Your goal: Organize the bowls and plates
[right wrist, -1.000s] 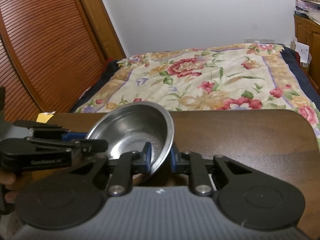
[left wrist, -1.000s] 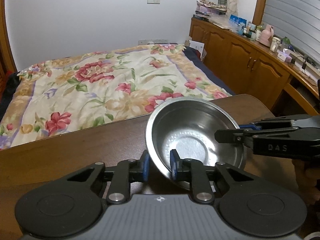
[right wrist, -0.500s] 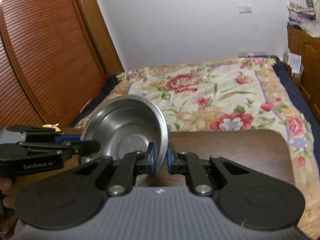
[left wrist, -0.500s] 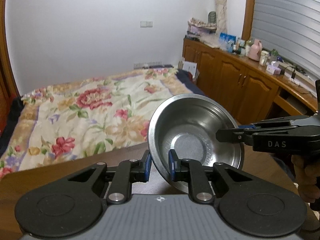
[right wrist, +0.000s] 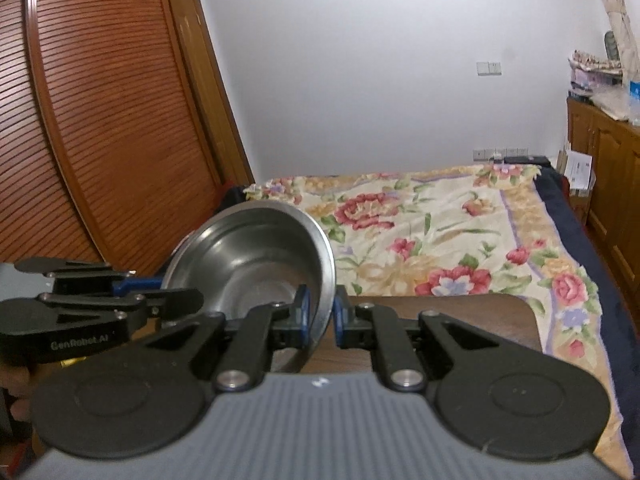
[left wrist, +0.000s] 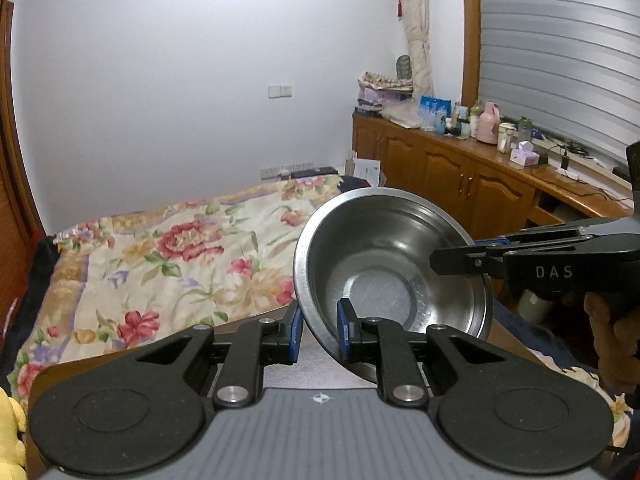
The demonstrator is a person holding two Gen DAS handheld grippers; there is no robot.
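I have the steel bowl [left wrist: 394, 264] clear above the wooden table [right wrist: 460, 320], tipped with its mouth toward me. My left gripper [left wrist: 318, 330] is clamped on the bowl's near-left rim, one pad inside the wall and one outside. My right gripper [right wrist: 320, 314] pinches the opposite rim the same way, both pointing slightly downward. Beyond the bowl, the table's far edge meets the floral bedspread [right wrist: 440, 240], with open air around.
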